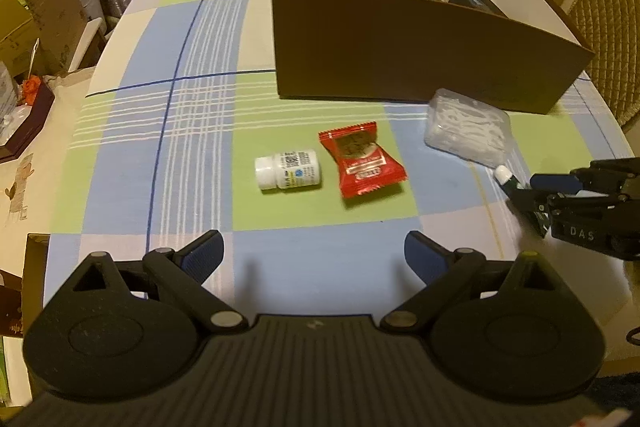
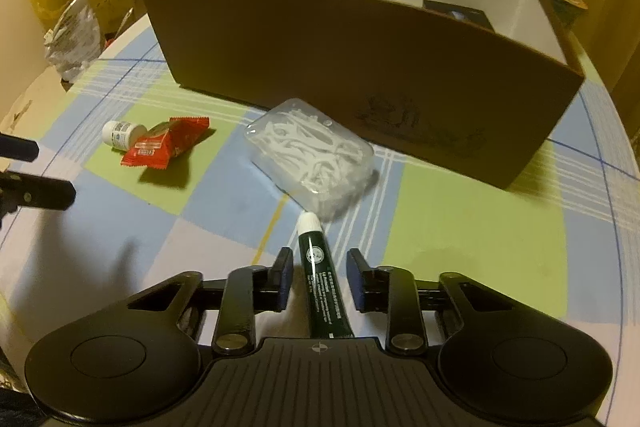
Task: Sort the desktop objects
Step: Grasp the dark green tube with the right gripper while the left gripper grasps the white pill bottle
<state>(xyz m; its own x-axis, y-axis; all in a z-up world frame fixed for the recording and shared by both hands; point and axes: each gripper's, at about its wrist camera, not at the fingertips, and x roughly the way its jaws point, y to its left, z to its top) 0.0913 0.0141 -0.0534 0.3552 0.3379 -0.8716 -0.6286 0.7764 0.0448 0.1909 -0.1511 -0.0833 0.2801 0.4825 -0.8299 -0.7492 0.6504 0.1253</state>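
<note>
I have the right gripper (image 2: 319, 281) straddling the dark green tube (image 2: 324, 287), which lies on the tablecloth (image 2: 472, 227) with its white cap (image 2: 309, 221) pointing to 12 o'clock. The pads stand close on either side, a thin gap visible at each, so not yet clamped. To do this well I judge I should close squarely on the tube's mid-body, not the cap, and squeeze gently: a soft tube will dent or slip.

The cap nearly touches the clear plastic case of floss picks (image 2: 316, 155) at 12 o'clock; lift straight up to avoid nudging it.

The left gripper (image 1: 314, 253) hangs wide open, holding nothing. Ahead of it at 12 o'clock lie a smooth white pill bottle (image 1: 288, 171) on its side and a crinkled glossy red packet (image 1: 362, 163).

The brown cardboard box (image 2: 360, 67), white inside, stands behind.
</note>
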